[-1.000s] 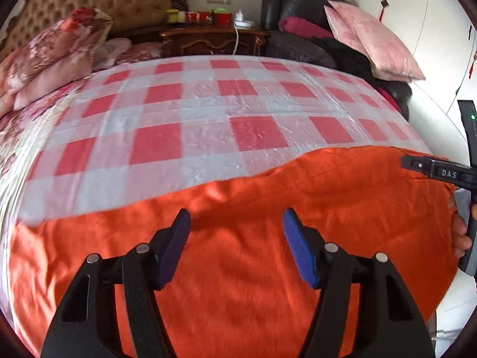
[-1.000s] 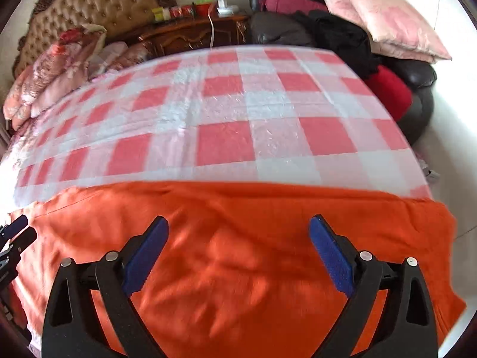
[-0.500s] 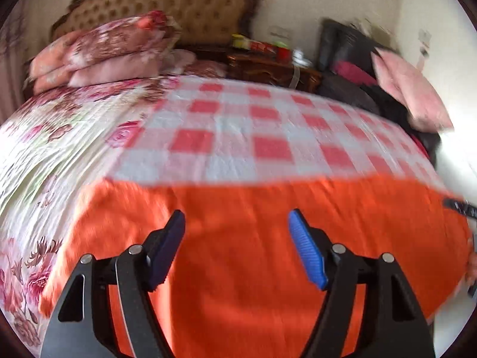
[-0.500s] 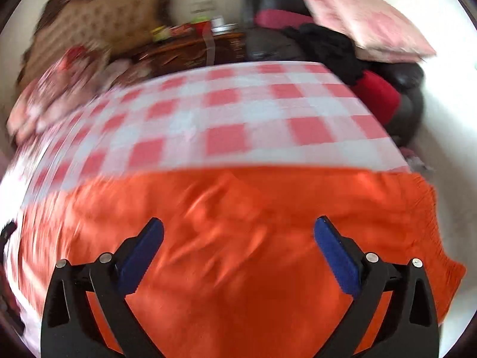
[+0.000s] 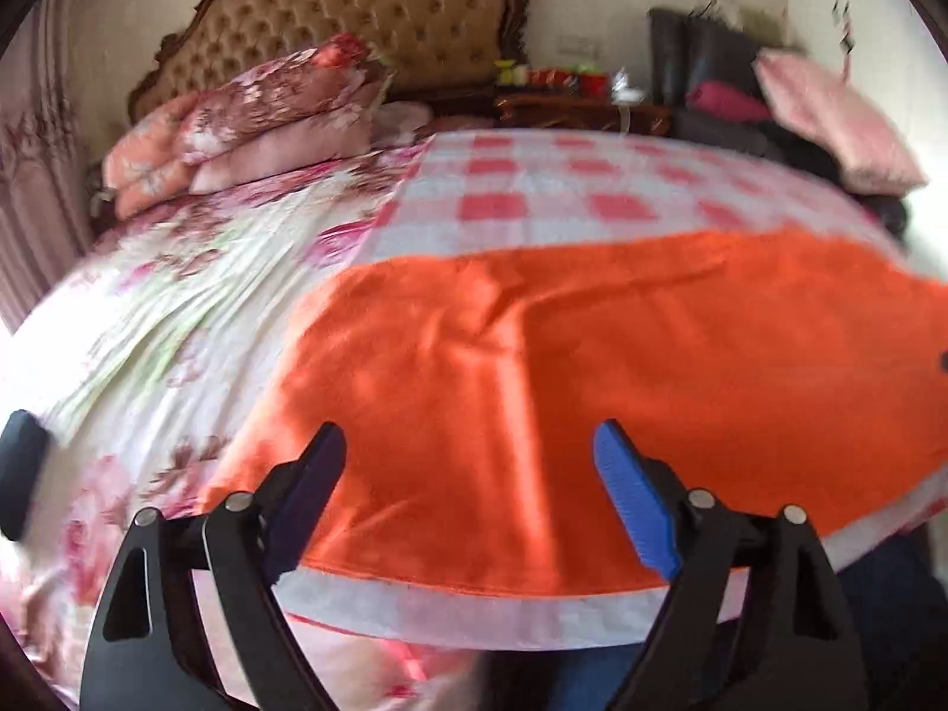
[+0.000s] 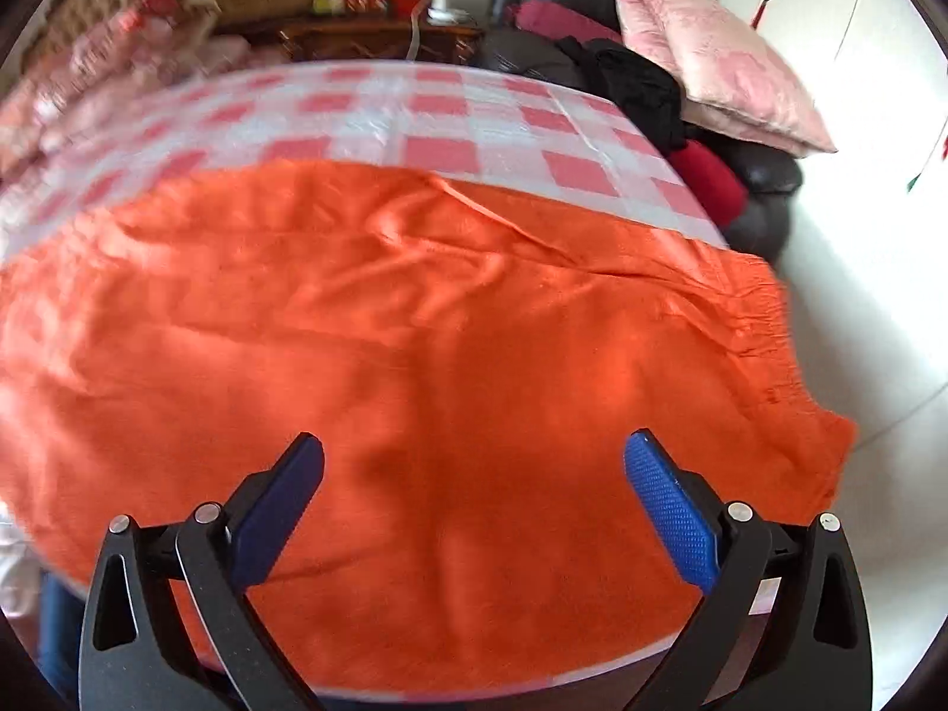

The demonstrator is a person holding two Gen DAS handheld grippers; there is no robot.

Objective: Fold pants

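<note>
Checked cloth (image 5: pixel 592 178) covers one bed (image 5: pixel 178 308), with one pair of orange pants (image 6: pixel 415 355) spread flat across its near edge. Left gripper (image 5: pixel 468 474) and right gripper (image 6: pixel 474 474) both hover over the pants, jaws wide, holding nothing.

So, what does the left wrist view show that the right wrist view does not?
Only the left wrist view shows the flowered bedspread and the near left edge of the orange pants, with the left tongs open above it. Only the right wrist view shows the gathered waistband and the red cushion, with the right tongs open. Both show the pants lying flat on the checked sheet.
</note>
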